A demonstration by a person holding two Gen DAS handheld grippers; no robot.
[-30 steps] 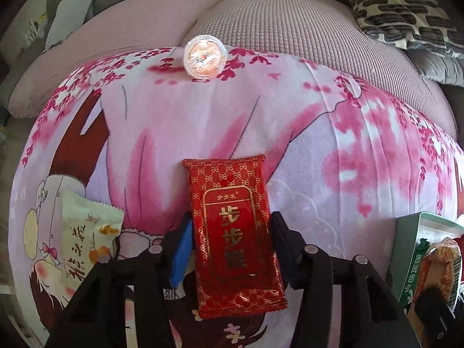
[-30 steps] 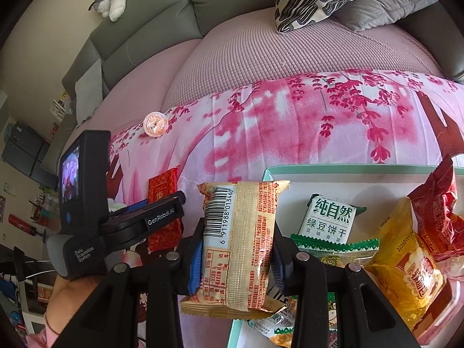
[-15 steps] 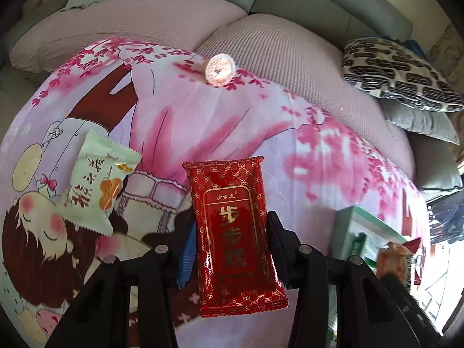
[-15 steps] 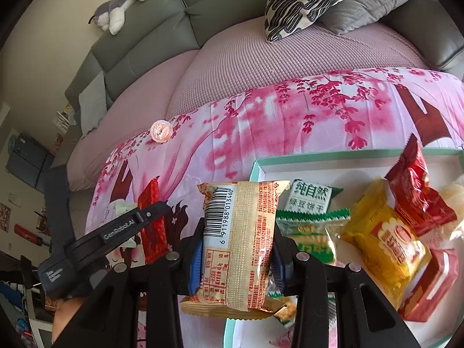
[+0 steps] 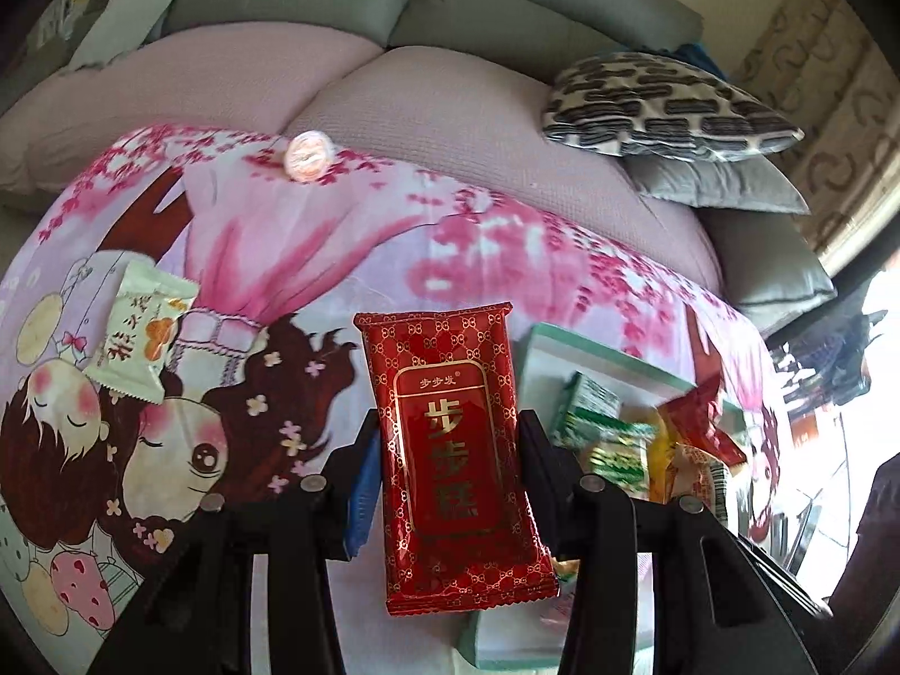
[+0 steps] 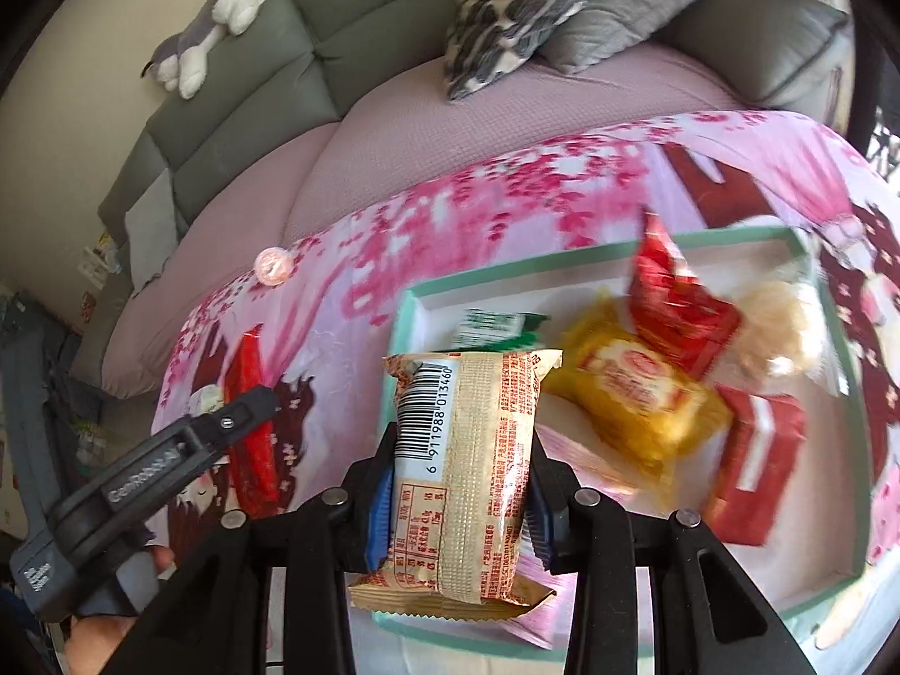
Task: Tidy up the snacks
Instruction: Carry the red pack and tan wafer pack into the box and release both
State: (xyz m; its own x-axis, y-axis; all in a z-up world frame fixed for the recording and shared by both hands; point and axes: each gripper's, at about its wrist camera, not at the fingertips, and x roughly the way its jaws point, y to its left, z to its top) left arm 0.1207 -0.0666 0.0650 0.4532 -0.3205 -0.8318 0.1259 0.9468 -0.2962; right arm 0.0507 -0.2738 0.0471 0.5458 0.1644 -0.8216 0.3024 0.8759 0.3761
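My left gripper is shut on a red packet with gold lettering and holds it above the pink printed cloth, just left of the green-rimmed snack box. My right gripper is shut on a beige packet with a barcode and holds it over the near left corner of the box. The box holds several packets: green, yellow and red. The left gripper with its red packet shows at the left of the right wrist view.
A pale green packet lies on the cloth at the left. A small round clear-wrapped snack sits at the cloth's far edge. Patterned and grey cushions lie on the sofa behind. A plush toy rests on the sofa back.
My left gripper has lifted the red packet off the cloth and swung right toward the box. My right gripper has moved further over the box with the beige packet.
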